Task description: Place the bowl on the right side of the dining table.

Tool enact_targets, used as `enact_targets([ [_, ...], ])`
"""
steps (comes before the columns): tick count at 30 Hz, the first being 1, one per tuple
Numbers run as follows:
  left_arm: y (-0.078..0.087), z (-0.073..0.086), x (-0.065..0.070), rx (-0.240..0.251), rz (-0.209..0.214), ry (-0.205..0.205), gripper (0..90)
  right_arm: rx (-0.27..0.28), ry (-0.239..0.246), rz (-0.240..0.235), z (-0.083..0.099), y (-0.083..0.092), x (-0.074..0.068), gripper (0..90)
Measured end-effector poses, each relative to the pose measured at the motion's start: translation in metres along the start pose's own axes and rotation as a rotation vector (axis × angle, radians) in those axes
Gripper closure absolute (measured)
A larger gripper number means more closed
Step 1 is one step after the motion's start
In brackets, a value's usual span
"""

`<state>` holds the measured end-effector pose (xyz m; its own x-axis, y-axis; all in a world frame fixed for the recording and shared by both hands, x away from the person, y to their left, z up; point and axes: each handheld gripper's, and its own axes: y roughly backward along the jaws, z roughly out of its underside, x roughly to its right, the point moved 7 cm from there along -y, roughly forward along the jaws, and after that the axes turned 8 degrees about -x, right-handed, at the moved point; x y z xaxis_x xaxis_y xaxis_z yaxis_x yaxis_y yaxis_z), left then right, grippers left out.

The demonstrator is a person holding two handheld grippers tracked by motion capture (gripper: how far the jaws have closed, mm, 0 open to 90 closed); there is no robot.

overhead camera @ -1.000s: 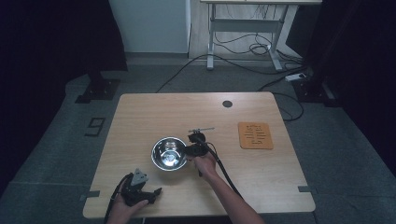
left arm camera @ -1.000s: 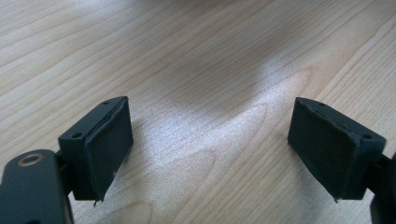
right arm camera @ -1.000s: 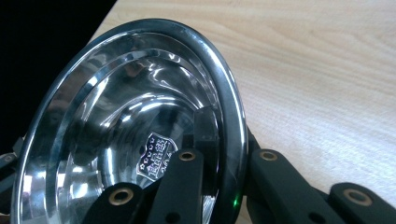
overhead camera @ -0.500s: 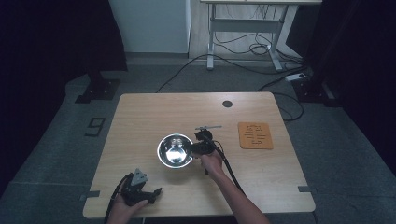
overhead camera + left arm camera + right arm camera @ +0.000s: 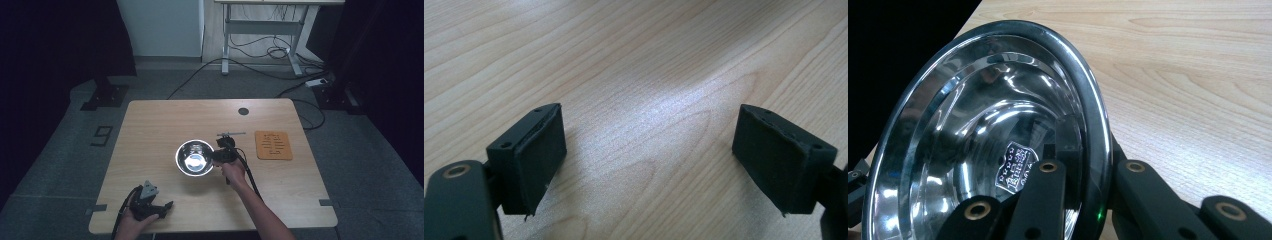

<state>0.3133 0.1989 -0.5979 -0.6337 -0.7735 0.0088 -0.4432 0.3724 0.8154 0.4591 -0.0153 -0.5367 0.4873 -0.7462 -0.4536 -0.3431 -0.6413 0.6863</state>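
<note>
Steel bowl sits near the middle of the wooden table, and I have it pinched by its rim on the side nearest my right hand. From the right gripper view the right gripper is clamped on that rim, one jaw inside the bowl and the other outside, with the polished wall between them; the bowl looks tipped relative to the camera, though I cannot tell from the high view whether its base is off the wood. My left gripper rests near the front left corner of the table, well apart from the bowl, and in the left gripper view its jaws stand wide apart with nothing but bare wood grain between them. An orange trivet lies to the right of the bowl, and a small grey tool lies just behind my right gripper. I judge the step in hand to be carrying the gripped bowl, most likely toward the trivet. The next move calls for a firm hold and a level lift, since a thin rim on smooth steel could slip or swing, and I should clear the grey tool on the way across.
</note>
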Motion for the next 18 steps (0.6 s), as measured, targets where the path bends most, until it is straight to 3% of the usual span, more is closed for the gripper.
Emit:
enact_targets([
  [18, 0.0, 0.0, 0.0, 0.0, 0.0, 0.0, 13.5, 0.03, -0.021, 0.023, -0.006, 0.015, 0.017, 86.5],
])
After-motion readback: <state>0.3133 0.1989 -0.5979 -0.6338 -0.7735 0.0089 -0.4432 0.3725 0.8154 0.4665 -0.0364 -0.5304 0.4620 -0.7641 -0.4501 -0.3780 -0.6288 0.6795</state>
